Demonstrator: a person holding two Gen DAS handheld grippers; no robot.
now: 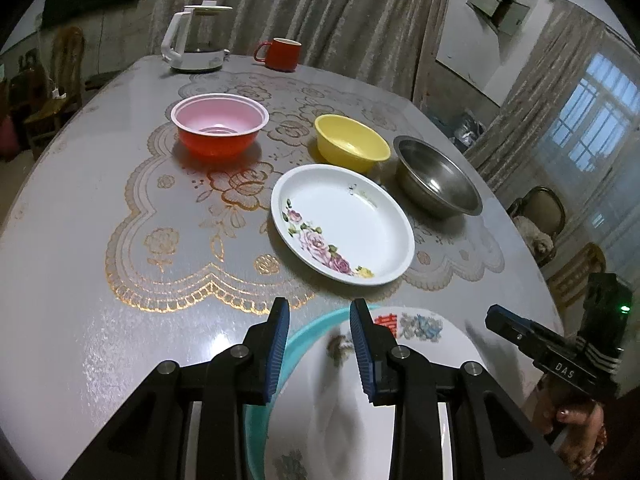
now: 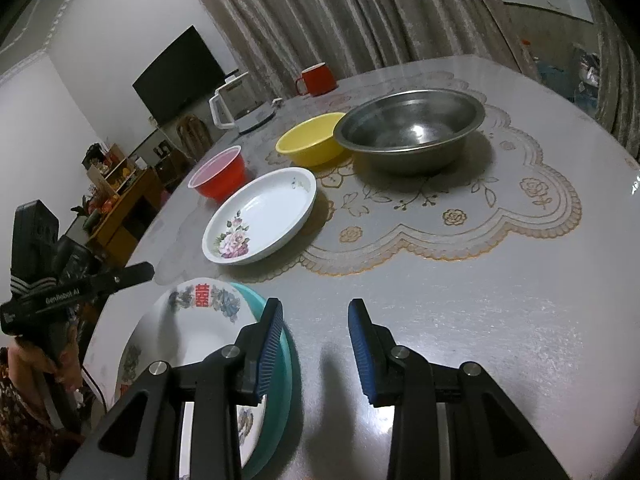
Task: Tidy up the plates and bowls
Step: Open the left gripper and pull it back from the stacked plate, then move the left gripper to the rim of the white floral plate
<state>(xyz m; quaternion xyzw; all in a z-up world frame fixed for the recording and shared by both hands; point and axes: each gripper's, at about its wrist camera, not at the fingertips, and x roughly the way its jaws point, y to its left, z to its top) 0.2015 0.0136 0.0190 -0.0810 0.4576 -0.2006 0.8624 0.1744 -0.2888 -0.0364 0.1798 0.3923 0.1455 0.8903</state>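
A white plate with red characters lies on a teal plate at the table's near edge. My left gripper is open just above their far rim, empty. My right gripper is open and empty, its left finger beside the teal plate's right rim. It shows in the left wrist view too. A white rose plate, a red bowl, a yellow bowl and a steel bowl stand further back.
A white kettle and a red mug stand at the far edge of the grey table. Curtains hang behind; chairs stand around.
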